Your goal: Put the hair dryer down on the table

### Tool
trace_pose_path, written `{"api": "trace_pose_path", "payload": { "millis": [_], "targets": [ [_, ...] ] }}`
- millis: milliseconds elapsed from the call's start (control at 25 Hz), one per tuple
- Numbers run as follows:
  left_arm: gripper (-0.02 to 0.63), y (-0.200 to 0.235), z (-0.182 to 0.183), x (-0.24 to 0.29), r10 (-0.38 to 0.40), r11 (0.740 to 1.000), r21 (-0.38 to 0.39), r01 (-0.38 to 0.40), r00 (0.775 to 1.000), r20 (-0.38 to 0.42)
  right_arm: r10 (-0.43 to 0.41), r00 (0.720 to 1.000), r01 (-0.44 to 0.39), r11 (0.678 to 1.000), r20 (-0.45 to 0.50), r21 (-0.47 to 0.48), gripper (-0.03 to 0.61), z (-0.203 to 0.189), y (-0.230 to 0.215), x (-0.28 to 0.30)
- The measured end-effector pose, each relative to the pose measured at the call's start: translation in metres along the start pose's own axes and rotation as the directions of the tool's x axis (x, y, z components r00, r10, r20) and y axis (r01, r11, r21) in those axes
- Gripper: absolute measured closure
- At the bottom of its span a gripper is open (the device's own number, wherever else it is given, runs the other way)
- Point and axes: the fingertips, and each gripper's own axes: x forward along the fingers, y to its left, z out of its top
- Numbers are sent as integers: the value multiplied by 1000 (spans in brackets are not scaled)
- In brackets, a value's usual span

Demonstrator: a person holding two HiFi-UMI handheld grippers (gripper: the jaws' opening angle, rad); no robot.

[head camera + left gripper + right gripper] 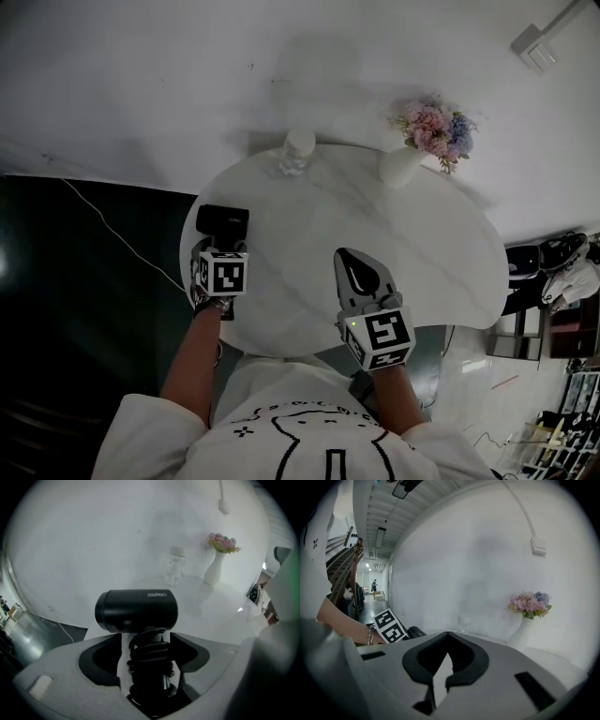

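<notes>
The table's (314, 234) middle lay open; a bottle (296, 153) and a flower vase (403, 166) stood along its far edge.

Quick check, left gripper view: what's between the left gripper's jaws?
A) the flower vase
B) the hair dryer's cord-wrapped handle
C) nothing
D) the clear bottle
B: the black hair dryer has its cord-wrapped handle between the jaws of the left gripper, while the vase and the bottle stand farther back on the table.
</notes>
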Motion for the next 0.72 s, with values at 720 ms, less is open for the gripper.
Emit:
{"api": "trace_pose_path", "payload": {
  "millis": [720],
  "targets": [
    [301, 12, 33, -83, 90, 996, -35, -86, 986, 138, 22, 985, -22, 1000, 172, -1, 581, 51, -18, -28]
  ]
}}
